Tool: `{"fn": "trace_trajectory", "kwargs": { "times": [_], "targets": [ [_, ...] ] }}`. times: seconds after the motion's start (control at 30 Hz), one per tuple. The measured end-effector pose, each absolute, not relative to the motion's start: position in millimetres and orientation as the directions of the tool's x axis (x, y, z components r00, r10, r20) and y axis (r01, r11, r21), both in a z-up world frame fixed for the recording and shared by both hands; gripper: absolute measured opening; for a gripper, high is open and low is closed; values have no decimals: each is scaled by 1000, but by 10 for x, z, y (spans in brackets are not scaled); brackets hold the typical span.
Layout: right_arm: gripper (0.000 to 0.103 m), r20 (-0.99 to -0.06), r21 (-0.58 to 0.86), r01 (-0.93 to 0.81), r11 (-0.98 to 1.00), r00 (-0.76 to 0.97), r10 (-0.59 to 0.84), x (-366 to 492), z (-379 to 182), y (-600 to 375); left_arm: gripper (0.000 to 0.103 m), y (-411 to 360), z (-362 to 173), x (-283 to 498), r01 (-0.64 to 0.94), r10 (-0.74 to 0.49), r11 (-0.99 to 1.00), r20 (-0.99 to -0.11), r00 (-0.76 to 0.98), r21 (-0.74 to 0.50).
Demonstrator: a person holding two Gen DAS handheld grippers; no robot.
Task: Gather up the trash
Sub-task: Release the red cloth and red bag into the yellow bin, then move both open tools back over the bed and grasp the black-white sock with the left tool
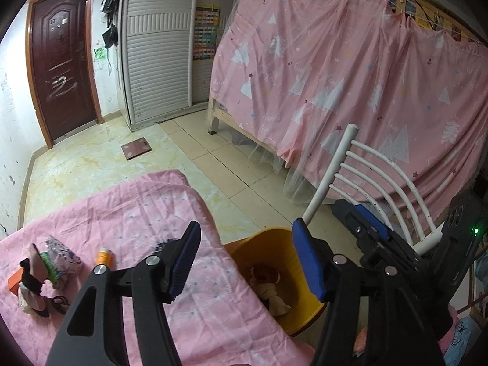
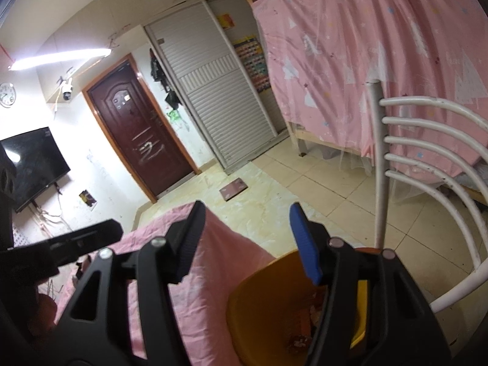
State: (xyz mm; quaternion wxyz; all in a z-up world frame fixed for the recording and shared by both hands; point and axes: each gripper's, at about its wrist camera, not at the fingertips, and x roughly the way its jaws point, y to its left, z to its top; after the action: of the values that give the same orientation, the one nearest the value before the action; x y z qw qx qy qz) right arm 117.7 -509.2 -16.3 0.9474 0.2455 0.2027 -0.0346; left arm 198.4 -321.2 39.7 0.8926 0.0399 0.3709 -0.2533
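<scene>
Gaping left tongs (image 1: 244,262), right tongs (image 2: 247,244), seemingly empty

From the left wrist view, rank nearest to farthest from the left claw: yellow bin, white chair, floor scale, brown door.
From the left claw:
1. Yellow bin, just below, between the fingers.
2. White chair, right.
3. Floor scale, ahead on the tiles.
4. Brown door, far left wall.
</scene>
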Motion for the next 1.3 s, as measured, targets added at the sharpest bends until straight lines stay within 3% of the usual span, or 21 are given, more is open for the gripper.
{"fn": "trace_trajectory", "kwargs": {
  "times": [0.1,0.73,1.3],
  "targets": [
    [61,-408,437,142,888,911,55,1222,-146,-4927,56,-3043,432,1992,463,-413,879,-674,613,-117],
    [64,-461,341,-7,940,870,173,1598,-21,-3923,57,-1602,451,2354,266,-273,957,-670,690,-116],
    [71,-509,264,-127,956,824,250,1930,28,-3090,59,-751,211,2559,164,-219,976,-697,683,-146]
  ]
}}
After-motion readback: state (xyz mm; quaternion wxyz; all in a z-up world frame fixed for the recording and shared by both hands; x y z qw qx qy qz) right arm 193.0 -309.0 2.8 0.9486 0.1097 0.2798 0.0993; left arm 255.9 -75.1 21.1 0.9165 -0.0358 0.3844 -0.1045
